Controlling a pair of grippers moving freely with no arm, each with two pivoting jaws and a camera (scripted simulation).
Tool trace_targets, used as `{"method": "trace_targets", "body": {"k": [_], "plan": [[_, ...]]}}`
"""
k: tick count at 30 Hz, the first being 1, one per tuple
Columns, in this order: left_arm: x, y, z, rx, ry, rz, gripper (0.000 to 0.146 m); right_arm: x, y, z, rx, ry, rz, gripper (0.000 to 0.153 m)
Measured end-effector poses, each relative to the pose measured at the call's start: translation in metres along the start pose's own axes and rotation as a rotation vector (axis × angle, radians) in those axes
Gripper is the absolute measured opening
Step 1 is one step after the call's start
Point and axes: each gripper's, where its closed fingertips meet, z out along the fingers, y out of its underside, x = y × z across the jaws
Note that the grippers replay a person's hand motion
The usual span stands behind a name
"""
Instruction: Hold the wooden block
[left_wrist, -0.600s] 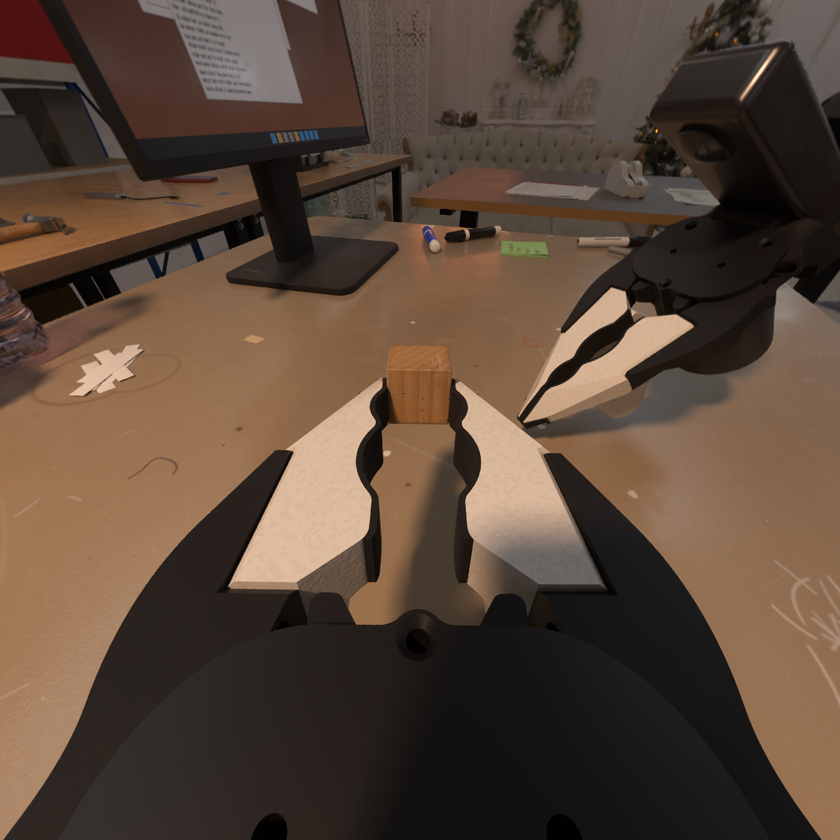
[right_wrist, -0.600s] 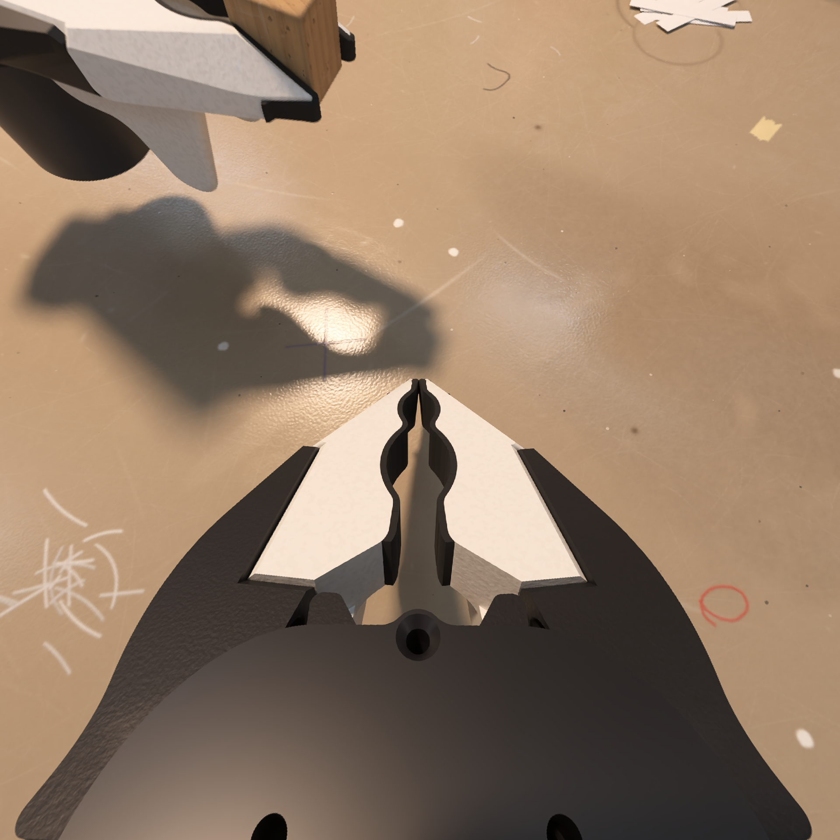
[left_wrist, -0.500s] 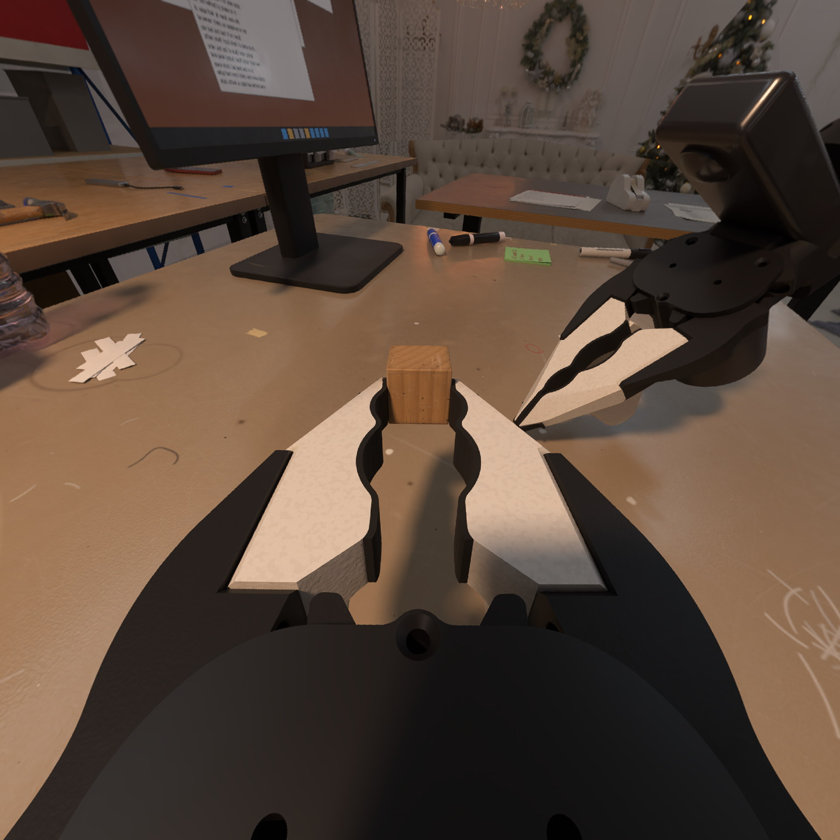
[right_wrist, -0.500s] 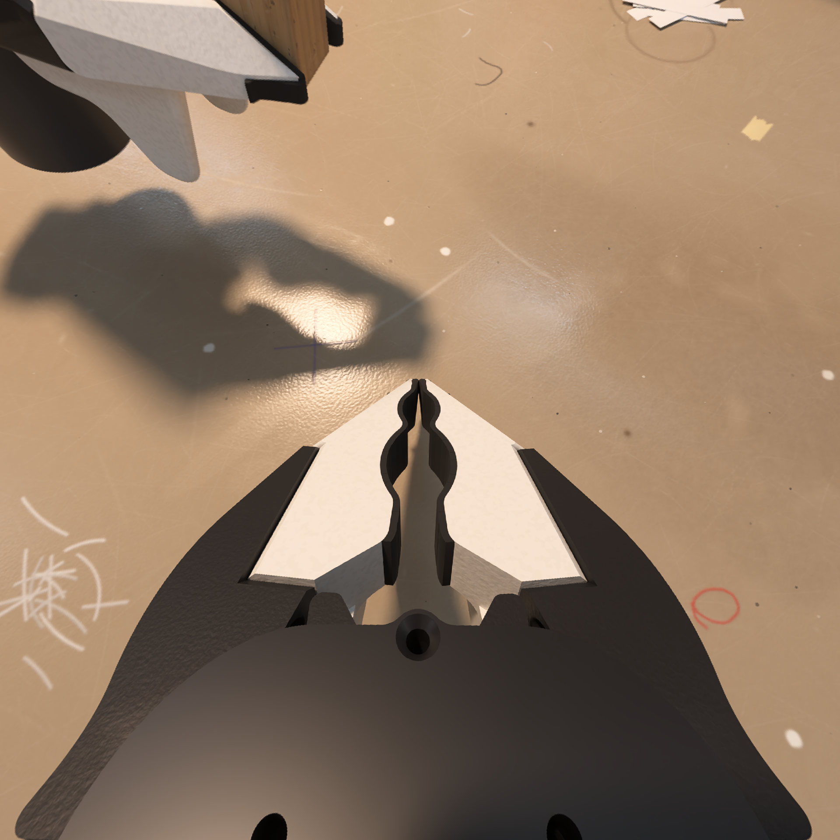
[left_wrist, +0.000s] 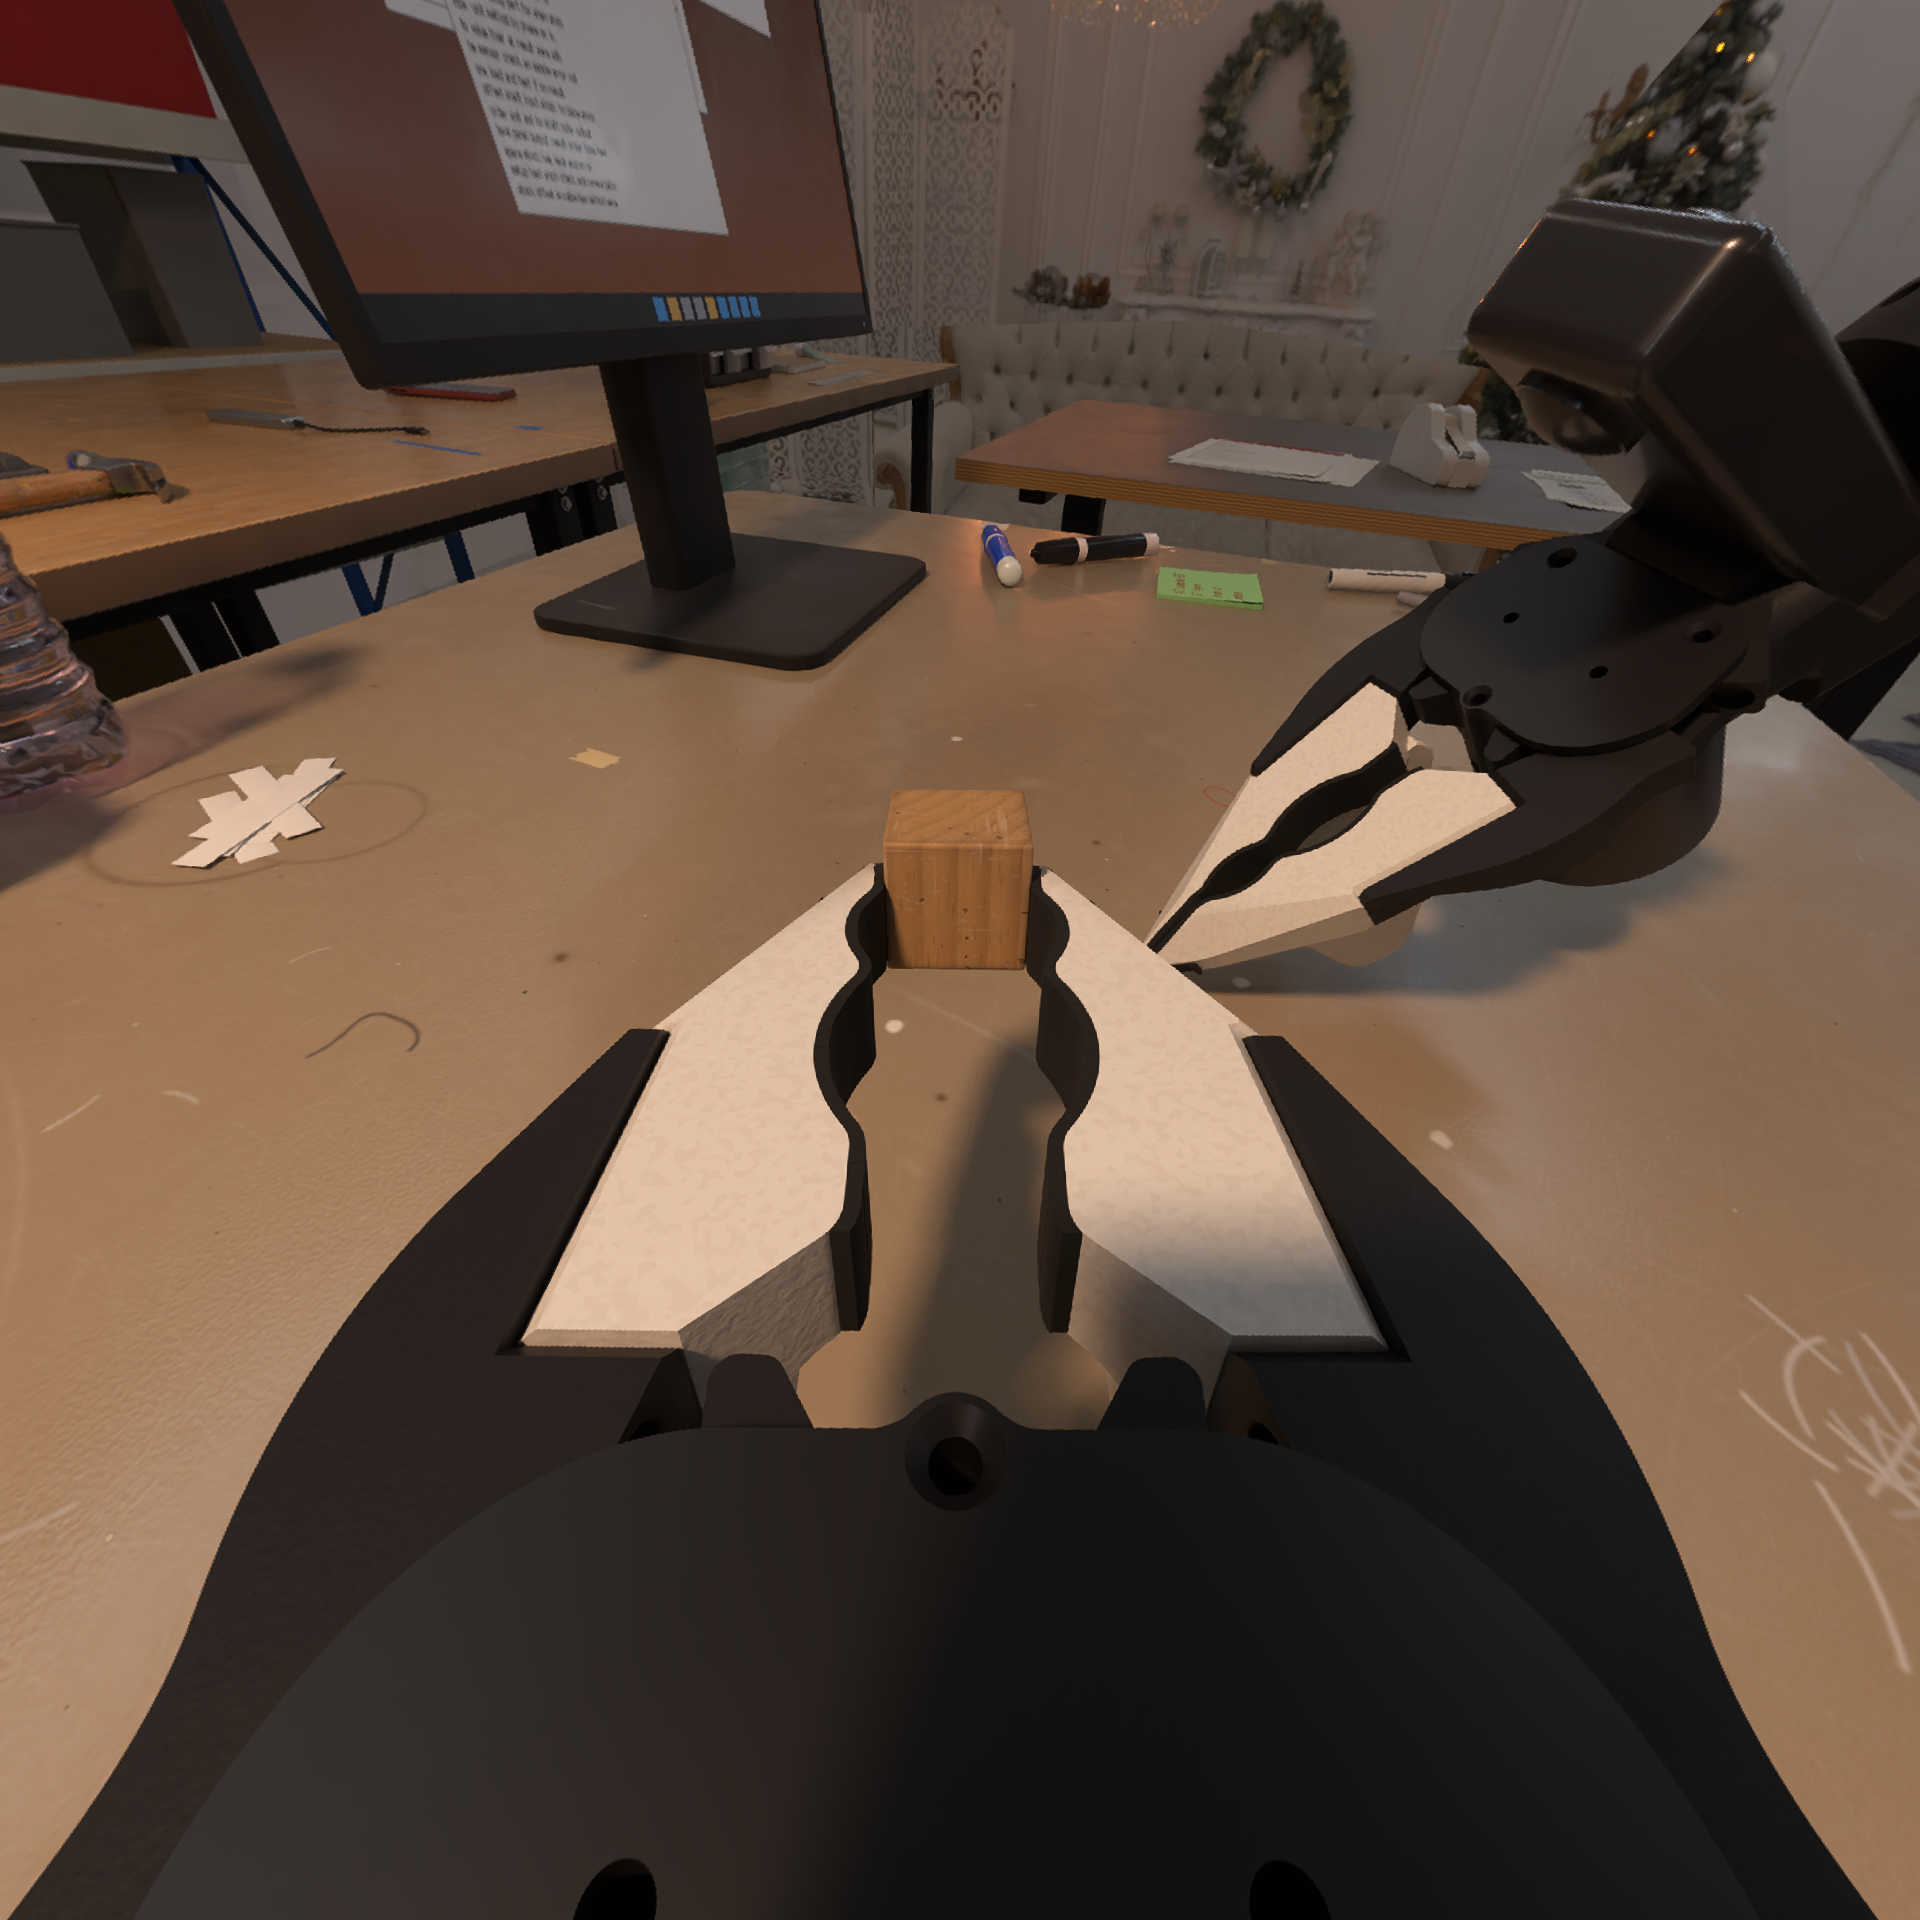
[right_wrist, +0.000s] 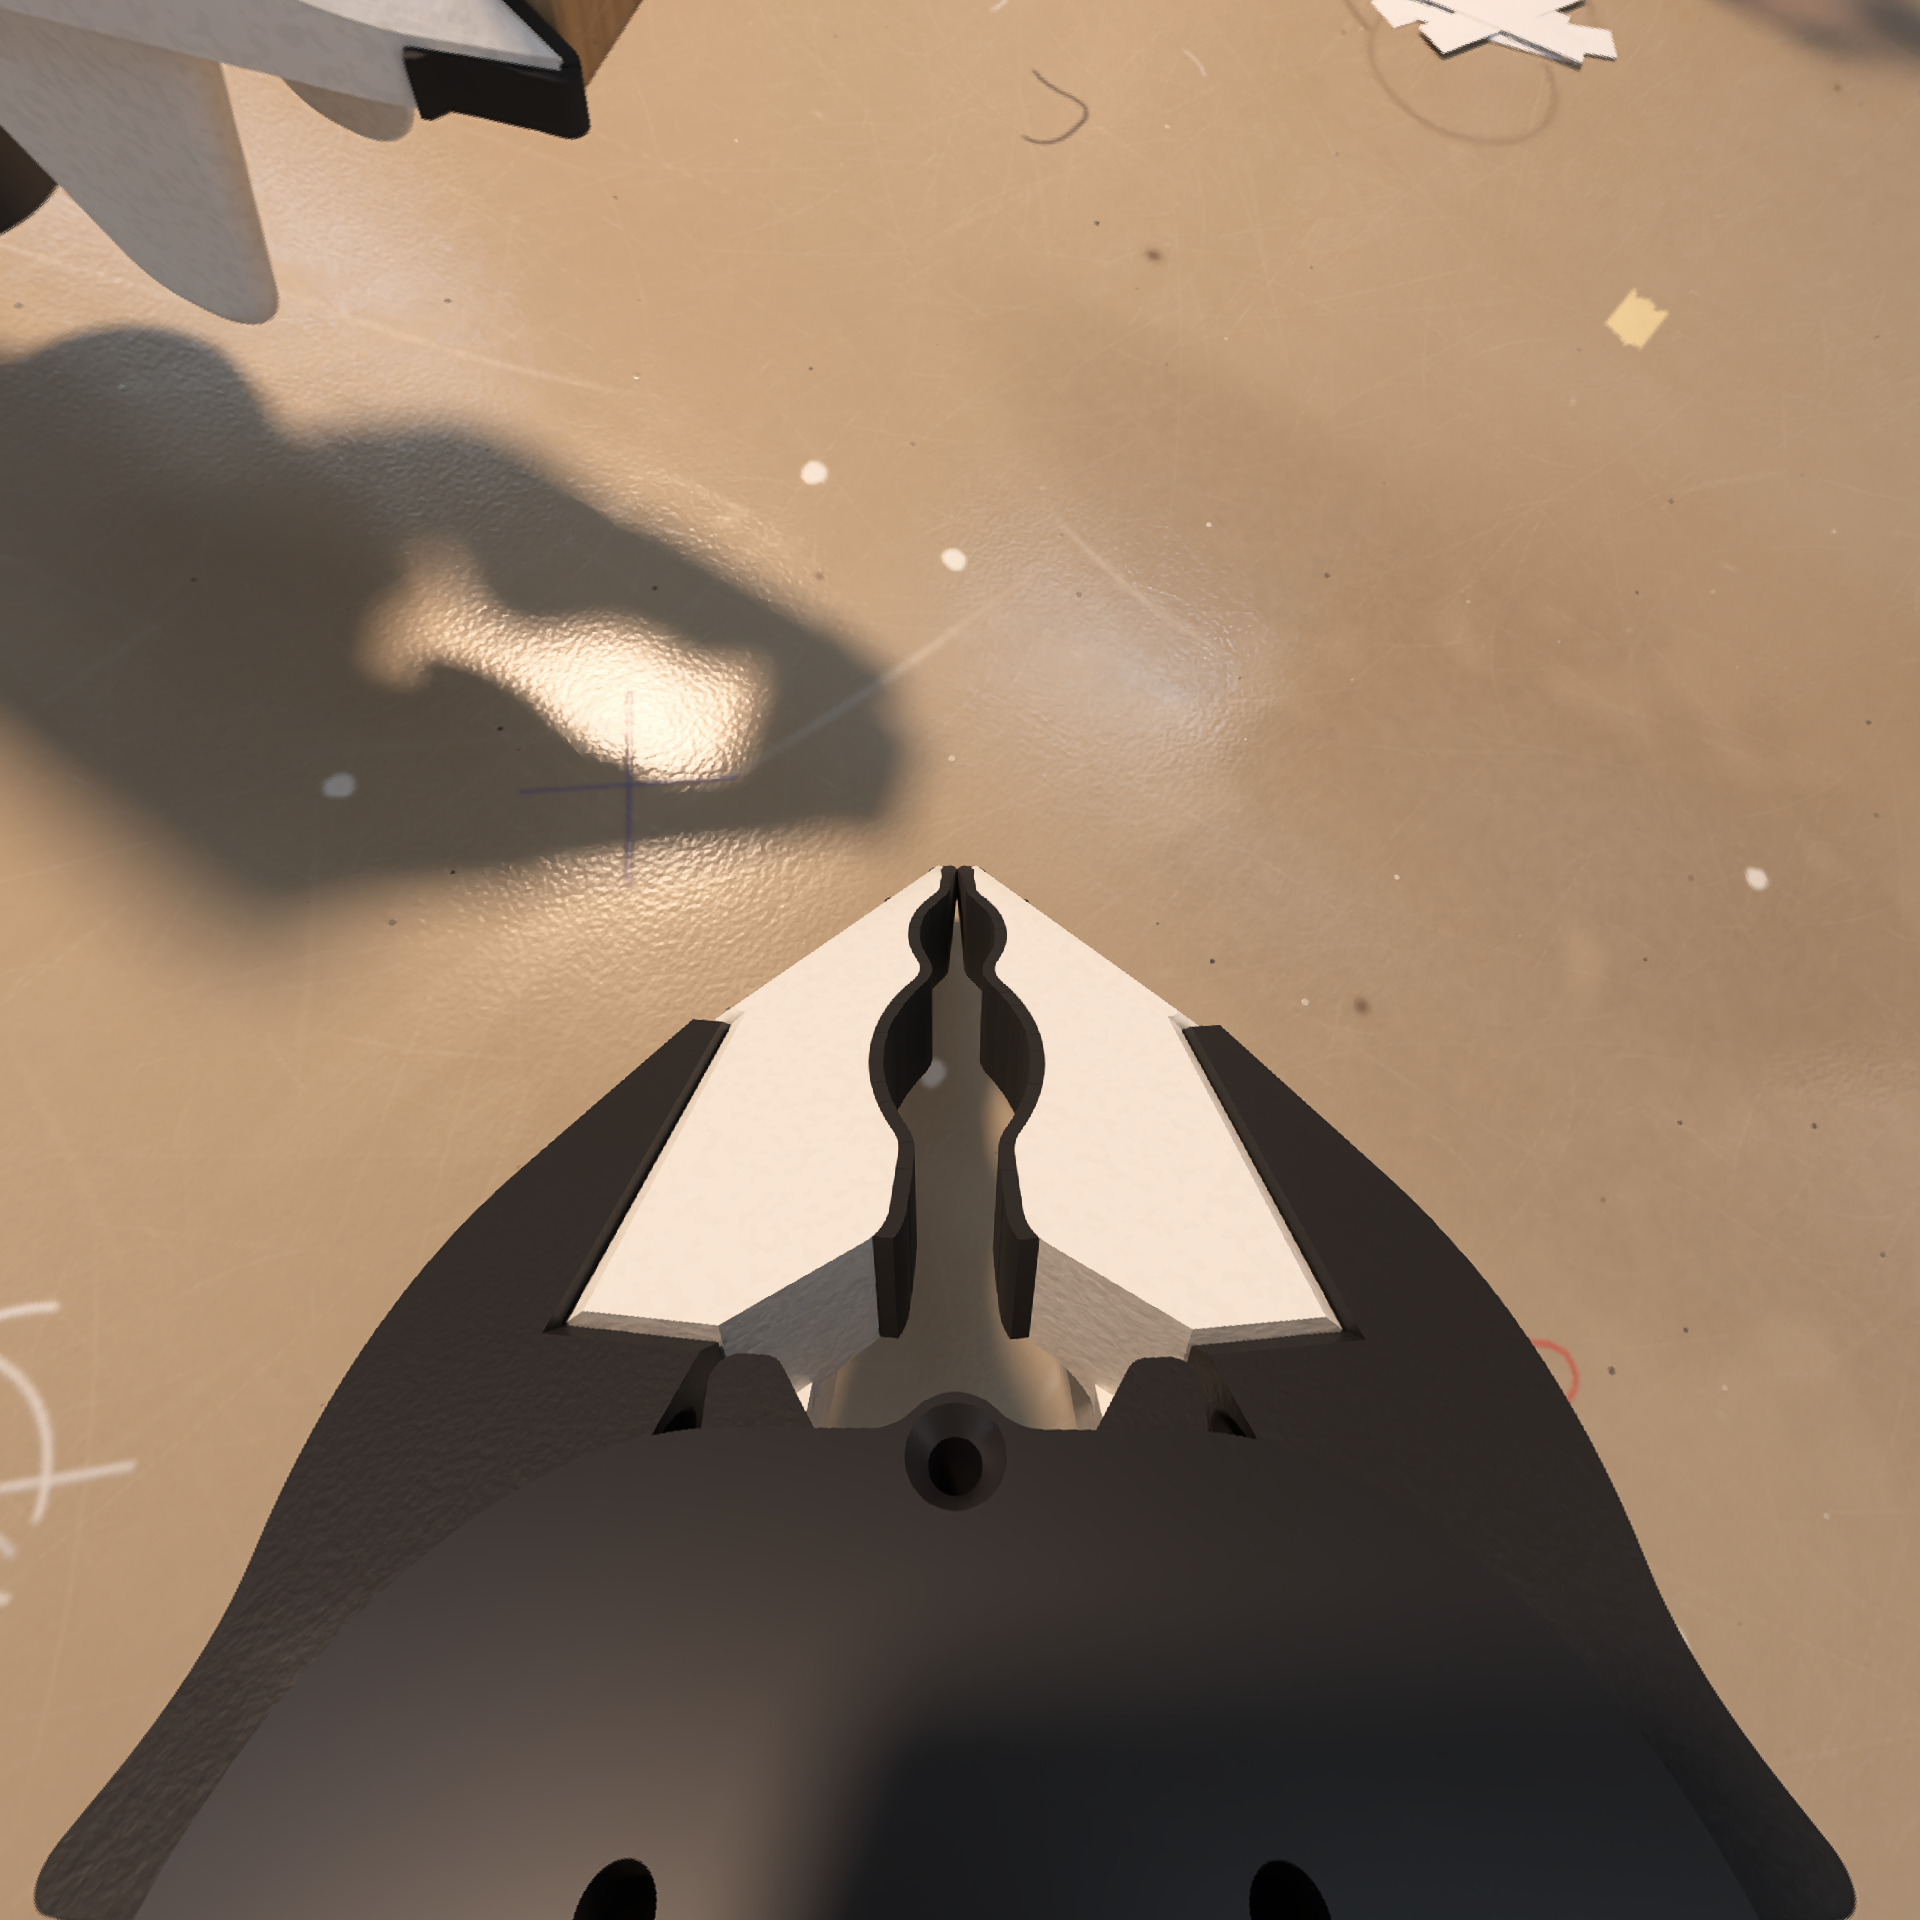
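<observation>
On the tan surface (left_wrist: 623, 1039), a clear ridged object (left_wrist: 42, 686) sits cut off at the far left, then white paper scraps (left_wrist: 255, 816), a black monitor (left_wrist: 582, 208) on its stand, and markers (left_wrist: 1091, 545) beside a green note (left_wrist: 1210, 588). The left claw (left_wrist: 956, 894) is clamped on the wooden block (left_wrist: 956, 894), lifted higher off the surface than before. To its right, the right claw (left_wrist: 1169, 935) hangs with tips together, holding nothing. In the right wrist view the block (right_wrist: 597, 36) is mostly cropped.
</observation>
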Motion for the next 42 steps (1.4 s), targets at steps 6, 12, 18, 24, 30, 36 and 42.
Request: {"method": "trace_targets", "body": {"k": [6,12,18,24,30,36,42], "plan": [[-0.002,0.000,-0.003,0.002,-0.005,-0.021,0.026,0.006,-0.003,0.004,-0.001,0.031,-0.009,0.000],[-0.005,0.000,-0.006,0.004,-0.014,-0.027,0.026,0.009,-0.006,0.007,-0.001,0.041,-0.011,0.000],[-0.003,0.002,-0.009,-0.003,-0.024,0.009,0.026,-0.003,-0.005,0.009,-0.016,-0.054,0.002,0.000],[-0.005,0.001,-0.010,0.002,-0.025,-0.004,0.026,0.002,-0.007,0.012,-0.021,0.013,-0.030,0.000],[-0.004,0.002,-0.012,-0.001,-0.030,0.007,0.026,0.007,-0.009,0.013,-0.015,0.048,-0.028,0.000],[-0.006,0.002,-0.014,0.000,-0.037,-0.003,0.026,0.001,-0.010,0.014,-0.016,0.004,-0.028,0.000],[-0.008,0.001,-0.016,0.004,-0.040,-0.018,0.026,0.002,-0.014,0.017,-0.006,0.029,-0.042,0.000]]}}
